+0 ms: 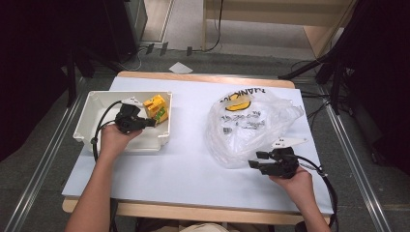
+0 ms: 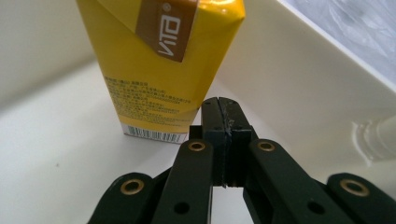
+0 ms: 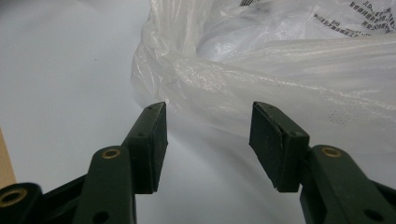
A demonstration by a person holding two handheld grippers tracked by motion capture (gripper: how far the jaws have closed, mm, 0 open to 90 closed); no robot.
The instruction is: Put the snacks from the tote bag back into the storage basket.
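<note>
While the left hand-held gripper (image 1: pixel 149 122) sits in the white bin (image 1: pixel 92 116) with its jaws pressed together on nothing, just beside the yellow carton (image 2: pixel 159 65) at its 11 o'clock, pickup seems pending: it must reopen around the carton. The right hand-held gripper (image 3: pixel 208 128), partly open and empty, waits at the plastic bag (image 1: pixel 251 125), the bag at its 12 o'clock.

Left gripper (image 2: pixel 223 122) rises from 6 o'clock, jaws pressed flat together, nothing between pads. Yellow drink carton (image 2: pixel 159 65) stands upright at 11 to 12 o'clock, brown label band with white lettering across top, fine print and barcode strip low on facing side. Carton's lower right corner just beside jaw tips; contact cannot be told. Carton rests on floor of white bin (image 2: pixel 299 84), bin wall slanting from 12 to 3 o'clock.
</note>
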